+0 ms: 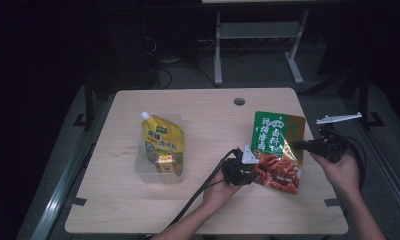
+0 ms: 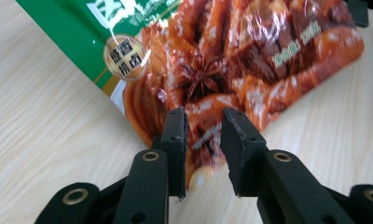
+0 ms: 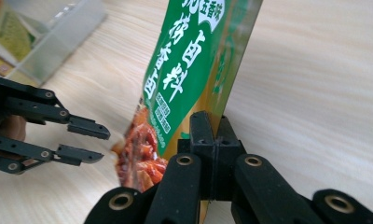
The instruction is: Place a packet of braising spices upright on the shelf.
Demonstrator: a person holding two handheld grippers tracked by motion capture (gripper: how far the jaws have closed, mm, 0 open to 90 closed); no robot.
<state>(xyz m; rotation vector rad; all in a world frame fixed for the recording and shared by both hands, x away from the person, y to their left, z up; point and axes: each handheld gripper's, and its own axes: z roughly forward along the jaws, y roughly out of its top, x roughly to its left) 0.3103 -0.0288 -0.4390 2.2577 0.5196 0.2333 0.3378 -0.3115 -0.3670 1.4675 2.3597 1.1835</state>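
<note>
On the right half of the wooden table [image 1: 198, 210] lies the green-and-red seasoning packet [image 1: 274, 150], well to the right of a clear plastic tray [image 1: 143, 167] that holds a yellow spouted sauce pouch [image 1: 163, 142]; the right gripper [image 1: 303, 145] is clamped on the packet's gold side edge, jaws pressed together on the film in the right gripper view, and that side looks raised off the table; the left gripper [image 2: 203, 140] sits at the packet's red bottom end with its jaws parted and the edge between them, not yet pinched; the packet seems light, thin and floppy, its glossy film likely slippery, so it will probably sag and twist if held at one point; the flat sealed edges look like the surest holds, and a second grip at the bottom seam would steady it
</note>
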